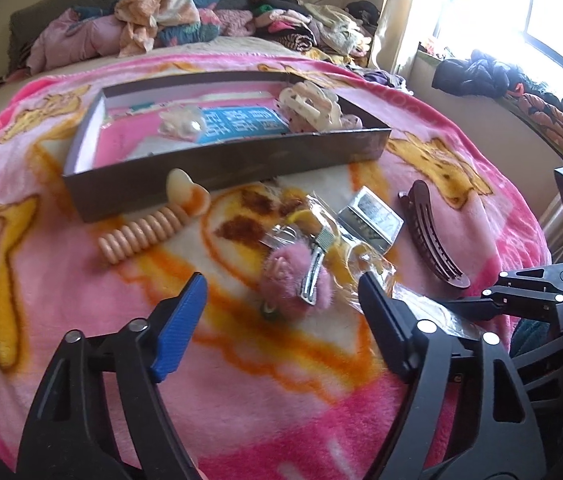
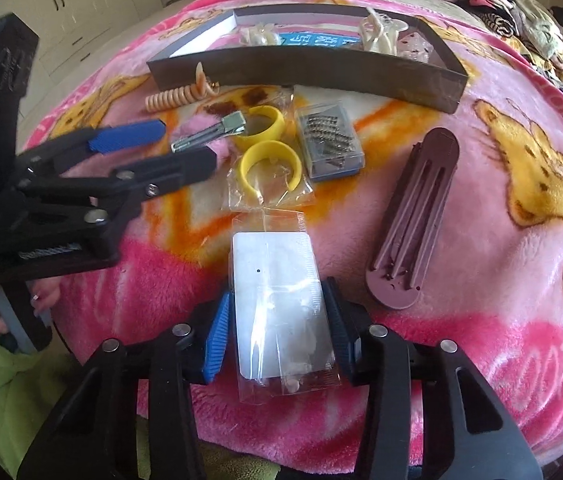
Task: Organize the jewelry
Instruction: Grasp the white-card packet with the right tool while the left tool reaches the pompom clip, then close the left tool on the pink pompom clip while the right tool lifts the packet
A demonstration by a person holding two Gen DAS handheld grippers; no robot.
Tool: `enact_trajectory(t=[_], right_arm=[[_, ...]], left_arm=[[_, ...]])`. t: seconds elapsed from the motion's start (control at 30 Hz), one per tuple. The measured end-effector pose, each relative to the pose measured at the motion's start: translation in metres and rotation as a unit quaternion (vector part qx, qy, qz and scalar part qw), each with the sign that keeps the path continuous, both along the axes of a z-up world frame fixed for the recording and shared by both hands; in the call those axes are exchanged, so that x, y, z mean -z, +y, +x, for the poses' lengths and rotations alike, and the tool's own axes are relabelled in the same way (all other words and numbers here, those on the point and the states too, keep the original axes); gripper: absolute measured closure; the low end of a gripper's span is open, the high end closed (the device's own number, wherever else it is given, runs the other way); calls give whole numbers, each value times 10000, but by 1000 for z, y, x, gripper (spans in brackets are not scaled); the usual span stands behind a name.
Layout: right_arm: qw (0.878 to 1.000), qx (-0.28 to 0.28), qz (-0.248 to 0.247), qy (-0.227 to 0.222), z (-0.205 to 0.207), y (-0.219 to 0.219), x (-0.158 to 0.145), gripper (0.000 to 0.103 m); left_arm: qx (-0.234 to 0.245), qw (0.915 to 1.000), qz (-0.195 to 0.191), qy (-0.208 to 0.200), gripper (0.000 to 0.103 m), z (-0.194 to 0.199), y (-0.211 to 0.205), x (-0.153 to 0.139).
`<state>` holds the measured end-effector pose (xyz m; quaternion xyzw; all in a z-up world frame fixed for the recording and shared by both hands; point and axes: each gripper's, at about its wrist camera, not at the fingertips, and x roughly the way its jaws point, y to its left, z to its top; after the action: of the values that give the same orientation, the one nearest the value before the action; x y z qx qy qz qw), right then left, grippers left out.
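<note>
Right wrist view: my right tongs (image 2: 277, 336) straddle the clear packet with the white card (image 2: 281, 312), step in hand is picking it up off the bed.

Nearest me, the packet lies flat on the pink blanket (image 2: 481, 240) between my right tongs; the pads sit just at its edges, narrowed, though I cannot tell whether they press yet; to the side my left tongs (image 2: 185, 148) stand partly open over the pink fluffy hair clip (image 1: 297, 276), nothing held; beyond lie the yellow cuffs in their bag (image 2: 269, 160), the clear box of pins (image 2: 329, 140), the long brown hair clip (image 2: 413, 216) and the coiled hair tie (image 2: 173, 98); farthest stands the dark tray (image 2: 321, 68), already holding a cream claw clip (image 2: 381, 32); next, I judge, I must close firmly on the slippery film, lift, and carry it to the tray.
</note>
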<state>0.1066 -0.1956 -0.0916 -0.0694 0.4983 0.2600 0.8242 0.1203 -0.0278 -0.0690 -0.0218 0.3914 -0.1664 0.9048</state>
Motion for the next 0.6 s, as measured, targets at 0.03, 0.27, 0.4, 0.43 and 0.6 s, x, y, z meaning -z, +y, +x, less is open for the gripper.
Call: enact_trajectory(t=[0.03,0.27,0.4,0.43,0.6], right_arm=[[10000,15,26,-15,-1,-1,-1,62],[9996,135,174,-184,-5,-10,-10,62],[9990,218,233,-298,-7,-15,-16,62],[9989,231,249,-329,-7,-16,-17,62],[9981,258,321,-453,-9,-18,-24,62]], left_arm=[[-3,10000,-34,50,40,2,-1,2],[5,9997,-183,187,74,11,-1,3],[109,9997,-114,187,80,9,-6,4],[124,9998,-85,155,80,7,-8,3],[87,9999,-95,58,80,1,-5,-3]])
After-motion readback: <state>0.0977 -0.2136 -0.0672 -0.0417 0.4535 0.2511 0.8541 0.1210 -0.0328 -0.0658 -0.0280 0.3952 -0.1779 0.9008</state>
